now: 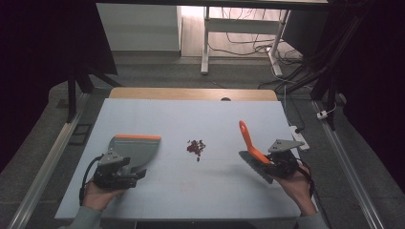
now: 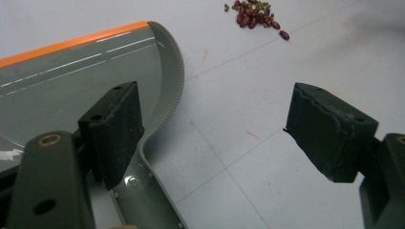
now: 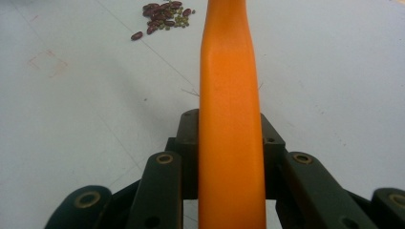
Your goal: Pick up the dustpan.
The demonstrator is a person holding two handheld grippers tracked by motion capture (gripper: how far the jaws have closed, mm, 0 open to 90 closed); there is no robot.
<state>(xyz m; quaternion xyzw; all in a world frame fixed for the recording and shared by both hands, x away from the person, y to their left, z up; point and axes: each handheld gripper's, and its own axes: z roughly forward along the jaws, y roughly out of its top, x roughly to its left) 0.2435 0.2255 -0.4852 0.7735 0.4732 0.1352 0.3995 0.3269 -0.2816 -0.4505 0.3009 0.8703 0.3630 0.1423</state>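
A grey dustpan with an orange front lip lies flat on the left of the white table; its pan and handle run under my left gripper. That left gripper hovers at the dustpan's handle with its jaws wide apart, one jaw above the pan and the other over bare table. My right gripper is shut on the orange handle of a small brush, whose grey bristles point down at the table. A little heap of red and green beans lies between the two tools.
The white board ends in a wooden strip at the back. A white power strip lies off the right edge. Desk legs and cables stand on the floor beyond. Metal rails run along both sides.
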